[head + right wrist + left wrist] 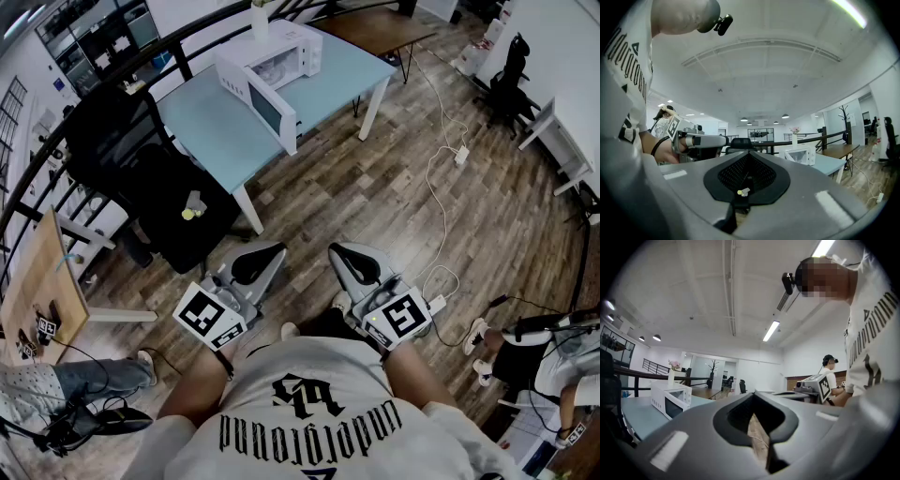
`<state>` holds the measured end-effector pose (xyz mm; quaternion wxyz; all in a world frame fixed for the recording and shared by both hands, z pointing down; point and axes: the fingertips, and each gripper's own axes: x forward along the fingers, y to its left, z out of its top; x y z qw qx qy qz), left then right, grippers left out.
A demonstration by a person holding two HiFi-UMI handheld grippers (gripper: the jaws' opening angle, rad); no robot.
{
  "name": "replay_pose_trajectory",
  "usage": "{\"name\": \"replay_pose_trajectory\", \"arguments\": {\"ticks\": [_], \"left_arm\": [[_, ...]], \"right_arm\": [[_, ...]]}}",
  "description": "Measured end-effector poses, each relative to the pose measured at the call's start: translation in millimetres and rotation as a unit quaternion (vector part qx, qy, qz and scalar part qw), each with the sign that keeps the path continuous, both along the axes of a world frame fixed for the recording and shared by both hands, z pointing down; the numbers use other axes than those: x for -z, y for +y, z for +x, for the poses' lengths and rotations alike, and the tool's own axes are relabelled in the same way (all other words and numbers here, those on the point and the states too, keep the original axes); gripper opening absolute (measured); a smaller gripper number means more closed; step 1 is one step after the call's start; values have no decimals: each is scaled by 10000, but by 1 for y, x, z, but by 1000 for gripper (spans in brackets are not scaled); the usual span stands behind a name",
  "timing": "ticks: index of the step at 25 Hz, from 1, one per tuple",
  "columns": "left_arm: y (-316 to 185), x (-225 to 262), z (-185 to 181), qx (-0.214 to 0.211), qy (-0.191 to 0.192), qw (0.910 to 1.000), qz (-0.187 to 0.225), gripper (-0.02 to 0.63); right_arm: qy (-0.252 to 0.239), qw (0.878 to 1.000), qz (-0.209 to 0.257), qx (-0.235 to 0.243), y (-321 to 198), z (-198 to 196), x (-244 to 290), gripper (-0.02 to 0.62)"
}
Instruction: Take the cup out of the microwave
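Wood-floor office, blue desk (216, 131) ahead. Microwave (281, 52) sits at the desk's far edge with its door (265, 106) swung open; cup not discernible inside. Left gripper (270, 251) and right gripper (339, 250) are level, well short of the desk. Both jaw pairs are closed together, gripping nothing.

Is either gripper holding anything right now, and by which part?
Nothing is held. The left gripper and the right gripper are both shut on nothing, well short of the microwave.
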<state>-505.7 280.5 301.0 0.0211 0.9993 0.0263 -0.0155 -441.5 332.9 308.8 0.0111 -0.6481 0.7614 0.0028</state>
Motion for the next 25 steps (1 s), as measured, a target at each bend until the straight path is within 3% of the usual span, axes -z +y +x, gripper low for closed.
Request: {"name": "replay_pose_trajectory", "arguments": {"ticks": [9,19,25], "left_arm": [[-29,-12,75,-22,-122,9999,-23,49],[-46,-26,212,19,-270,9994,-226,49],[-59,-32,261,57,-329,9989,-319,49]], "right_arm": [[-144,9994,296,145,-25,71,2,3],[-103,9984,58,549,-48,188,-3,3],[-181,9978,-120,622,-54,228,-15,3]]}}
